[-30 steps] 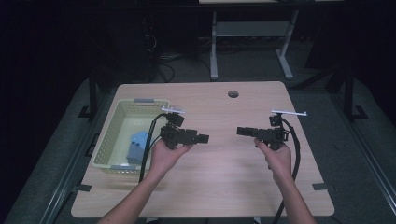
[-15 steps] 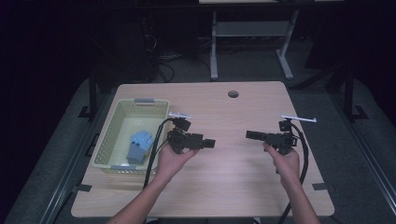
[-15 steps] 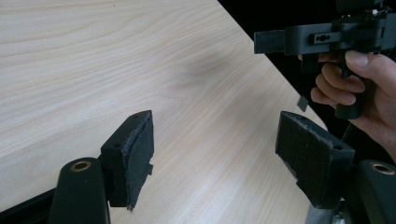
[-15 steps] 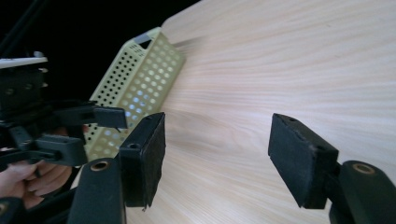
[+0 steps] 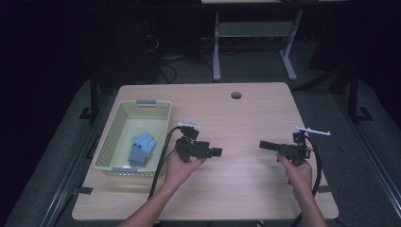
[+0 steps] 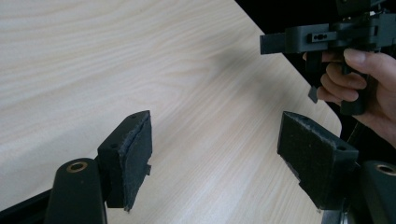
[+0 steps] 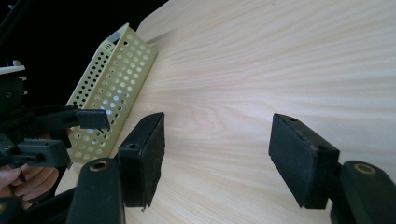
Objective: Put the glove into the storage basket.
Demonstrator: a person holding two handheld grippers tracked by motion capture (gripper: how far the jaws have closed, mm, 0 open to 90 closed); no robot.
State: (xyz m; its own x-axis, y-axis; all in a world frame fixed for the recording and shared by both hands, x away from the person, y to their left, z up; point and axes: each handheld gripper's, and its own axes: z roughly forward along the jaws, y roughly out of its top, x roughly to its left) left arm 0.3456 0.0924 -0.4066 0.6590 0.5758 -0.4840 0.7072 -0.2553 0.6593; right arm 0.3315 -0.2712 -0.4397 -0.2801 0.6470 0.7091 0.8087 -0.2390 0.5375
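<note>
The 2 grippers faced each other over the bare table [image 5: 246, 118]: left gripper [image 5: 216, 152] and right gripper [image 5: 263, 144] both gaped wide, empty, the left's jaws having just widened. 1 basket [image 5: 106, 142] held 1 blue glove [image 5: 141, 147].

Dim room, dark grey floor [image 5: 56, 156] around a light wood surface [image 5: 246, 189] with a round cable hole [image 5: 236, 95] near its far edge. Pale metal desk frame [image 5: 250, 33] at upper centre, tangled cables [image 5: 165, 59] at upper left.
</note>
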